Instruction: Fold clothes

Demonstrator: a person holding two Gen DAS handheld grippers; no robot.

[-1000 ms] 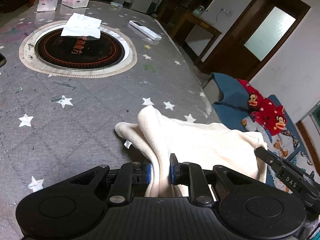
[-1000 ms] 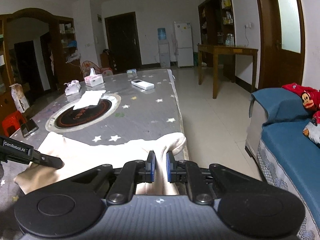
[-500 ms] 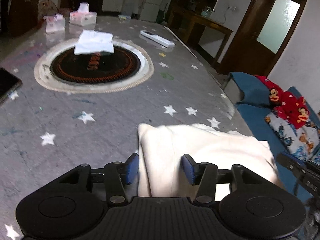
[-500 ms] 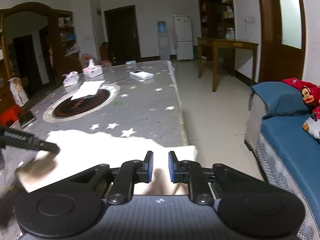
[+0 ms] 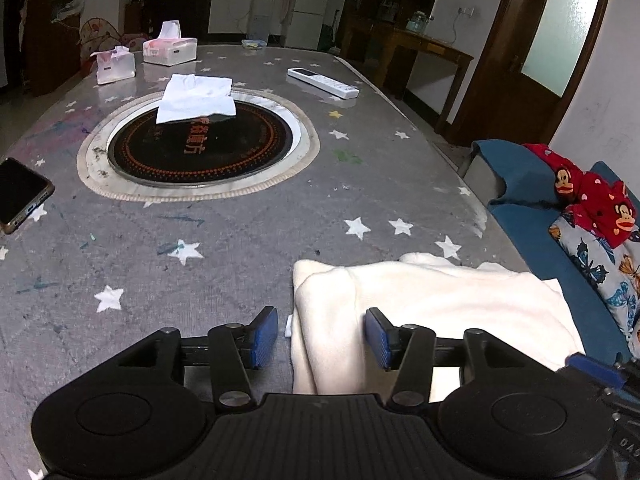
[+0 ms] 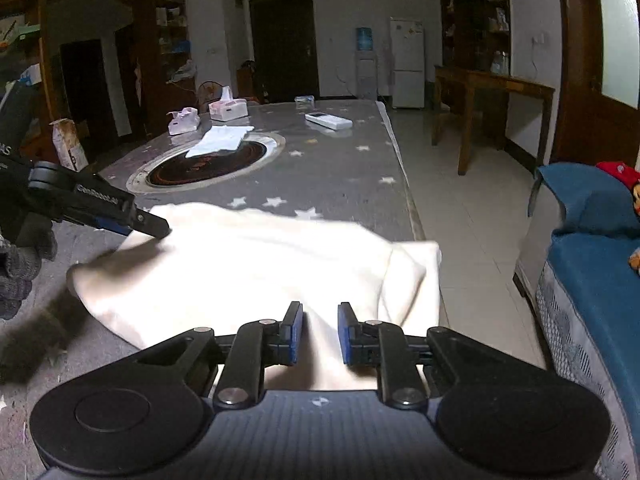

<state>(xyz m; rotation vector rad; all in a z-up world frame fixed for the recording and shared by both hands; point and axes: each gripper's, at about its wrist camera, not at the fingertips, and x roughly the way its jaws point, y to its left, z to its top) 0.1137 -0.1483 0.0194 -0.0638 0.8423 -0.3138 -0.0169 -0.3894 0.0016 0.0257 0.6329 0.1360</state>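
Note:
A cream garment [image 5: 440,300] lies folded flat at the near right corner of the grey starred table [image 5: 240,240]. My left gripper [image 5: 322,334] stands open over its left edge; a fold of the cloth lies between the blue pads, which do not press on it. In the right wrist view the same garment [image 6: 260,264] spreads across the table corner. My right gripper [image 6: 319,332] has its jaws slightly apart over the near hem, cloth lying loose between them. The left gripper's finger [image 6: 152,229] rests at the garment's far left corner, held by a gloved hand [image 6: 16,272].
On the table are a round black hotplate [image 5: 200,148] with a folded white cloth [image 5: 196,98], a phone [image 5: 20,192] at the left edge, a remote [image 5: 322,83] and two tissue boxes [image 5: 170,48]. A blue sofa [image 5: 520,176] with a red cushion [image 5: 592,196] stands right of the table edge.
The left jaws opened and let go of the fold they pinched. The right jaws eased apart. The garment sank from a lifted bunch to lying flat on the table.

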